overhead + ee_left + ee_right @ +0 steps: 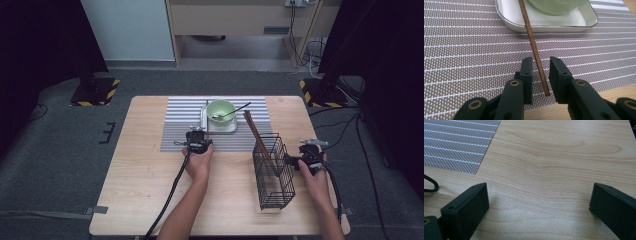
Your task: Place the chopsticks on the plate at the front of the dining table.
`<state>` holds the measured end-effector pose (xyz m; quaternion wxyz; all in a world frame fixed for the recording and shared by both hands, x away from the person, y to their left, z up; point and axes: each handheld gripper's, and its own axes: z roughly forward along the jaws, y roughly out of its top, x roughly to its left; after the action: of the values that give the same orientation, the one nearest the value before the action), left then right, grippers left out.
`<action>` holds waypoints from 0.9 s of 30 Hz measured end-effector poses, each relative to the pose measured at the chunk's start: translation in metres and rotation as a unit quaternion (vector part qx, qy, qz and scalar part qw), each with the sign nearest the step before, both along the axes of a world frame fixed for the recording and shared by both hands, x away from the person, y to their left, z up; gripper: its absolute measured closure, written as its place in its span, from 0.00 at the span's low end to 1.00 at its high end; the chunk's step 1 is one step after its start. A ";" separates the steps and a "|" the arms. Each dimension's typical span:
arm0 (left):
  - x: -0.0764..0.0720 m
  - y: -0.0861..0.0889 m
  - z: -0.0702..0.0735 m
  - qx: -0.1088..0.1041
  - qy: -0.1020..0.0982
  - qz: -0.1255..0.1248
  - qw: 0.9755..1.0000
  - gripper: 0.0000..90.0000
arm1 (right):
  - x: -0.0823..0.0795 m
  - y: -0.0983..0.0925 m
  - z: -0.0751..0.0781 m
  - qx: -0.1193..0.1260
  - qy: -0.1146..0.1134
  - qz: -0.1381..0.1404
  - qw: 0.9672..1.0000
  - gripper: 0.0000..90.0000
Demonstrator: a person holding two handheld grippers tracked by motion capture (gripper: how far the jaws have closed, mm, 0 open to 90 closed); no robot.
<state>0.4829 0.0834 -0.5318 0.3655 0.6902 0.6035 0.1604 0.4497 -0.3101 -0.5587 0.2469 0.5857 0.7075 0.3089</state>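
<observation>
A brown chopstick [534, 47] lies on the striped placemat [461, 50], its far end leaning over the rim of the white tray [549, 26] that holds a pale green bowl [556, 6]. My left gripper [541, 75] straddles the chopstick's near end, open, with a narrow gap on each side. From above, the left gripper [199, 141] sits just in front of the tray [220, 127] and bowl [221, 111]. My right gripper [539, 202] is open wide over bare wood, nothing between its jaws. The right gripper [305, 159] stands beside a black wire basket [272, 172].
A spoon [232, 112] rests in the bowl. More chopsticks [254, 131] lean out of the wire basket toward the placemat [175, 125]. The wooden table [140, 190] has its front edge near the person's forearms. Dark stands and cables are on the floor beyond.
</observation>
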 end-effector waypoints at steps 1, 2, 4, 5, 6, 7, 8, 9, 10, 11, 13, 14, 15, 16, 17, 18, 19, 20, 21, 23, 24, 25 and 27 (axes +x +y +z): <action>-0.001 0.000 0.001 0.001 -0.003 0.000 1.000 0.80 | 0.000 0.000 0.000 0.000 0.000 0.000 1.000 0.03; -0.002 0.000 0.002 0.004 -0.005 0.000 1.000 0.77 | 0.000 0.000 0.000 0.000 0.000 0.000 1.000 0.03; -0.004 0.001 0.004 0.010 -0.013 -0.002 1.000 0.74 | 0.000 0.000 0.000 0.000 0.000 0.000 1.000 0.03; -0.007 0.003 0.006 0.013 -0.019 -0.005 1.000 0.73 | 0.000 0.000 0.000 0.000 0.000 0.000 1.000 0.03; -0.009 0.003 0.008 0.014 -0.023 -0.006 1.000 0.71 | 0.000 0.000 0.000 0.000 0.000 0.000 1.000 0.02; -0.011 0.005 0.010 0.019 -0.028 -0.008 0.999 0.70 | 0.000 0.000 0.000 0.000 0.001 0.000 1.000 0.02; -0.013 0.007 0.012 0.021 -0.032 -0.009 0.999 0.68 | 0.000 0.000 0.000 0.001 0.001 0.001 1.000 0.02; -0.016 0.009 0.014 0.022 -0.039 -0.011 0.999 0.66 | 0.000 0.000 0.000 0.000 0.001 0.001 1.000 0.02; -0.017 0.011 0.016 0.018 -0.043 -0.012 0.999 0.63 | 0.000 0.000 0.000 0.000 0.000 0.004 1.000 0.02; -0.020 0.014 0.019 0.016 -0.047 -0.014 0.999 0.61 | -0.001 0.000 0.000 0.000 0.000 0.005 1.000 0.02; -0.023 0.018 0.024 0.015 -0.054 -0.016 0.998 0.54 | -0.001 0.000 0.000 0.000 0.000 0.007 1.000 0.02; -0.025 0.021 0.027 0.012 -0.059 -0.015 0.998 0.51 | -0.002 0.000 0.000 0.000 0.001 0.007 1.000 0.02; -0.027 0.024 0.030 0.011 -0.065 -0.017 0.998 0.48 | -0.002 0.000 0.000 0.000 0.001 0.007 1.000 0.02; -0.029 0.026 0.032 0.011 -0.068 -0.019 0.997 0.45 | -0.001 0.000 0.000 0.000 0.001 0.008 1.000 0.02; -0.031 0.028 0.034 0.011 -0.071 -0.021 0.997 0.43 | -0.001 0.000 0.000 0.000 0.001 0.008 1.000 0.01; -0.033 0.031 0.036 0.009 -0.075 -0.022 0.997 0.41 | -0.001 0.000 0.000 0.002 0.002 0.011 1.000 0.01; -0.035 0.033 0.038 0.007 -0.076 -0.025 0.997 0.40 | 0.000 0.000 0.000 0.001 0.003 0.011 1.000 0.01; -0.038 0.037 0.040 0.001 -0.078 -0.027 0.997 0.38 | 0.000 0.000 0.000 0.001 0.003 0.011 1.000 0.01; -0.039 0.039 0.042 -0.003 -0.079 -0.030 0.996 0.36 | -0.001 -0.001 0.000 0.000 0.003 0.016 1.000 0.01; -0.042 0.043 0.044 -0.011 -0.081 -0.030 0.996 0.35 | -0.001 -0.002 0.001 -0.002 0.008 0.029 1.000 0.02; -0.043 0.045 0.045 -0.014 -0.083 -0.031 0.996 0.35 | -0.001 -0.004 0.002 -0.003 0.009 0.033 0.999 0.04; -0.045 0.047 0.046 -0.014 -0.086 -0.032 0.996 0.35 | -0.001 -0.005 0.002 -0.003 0.009 0.035 0.999 0.05; -0.047 0.050 0.048 -0.005 -0.093 -0.039 0.995 0.34 | -0.003 -0.008 0.006 0.004 0.004 0.031 0.999 0.05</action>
<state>0.4363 0.1336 -0.4833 0.4292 0.6935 0.5405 0.2067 0.4471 -0.3186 -0.5529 0.2320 0.5653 0.7251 0.3175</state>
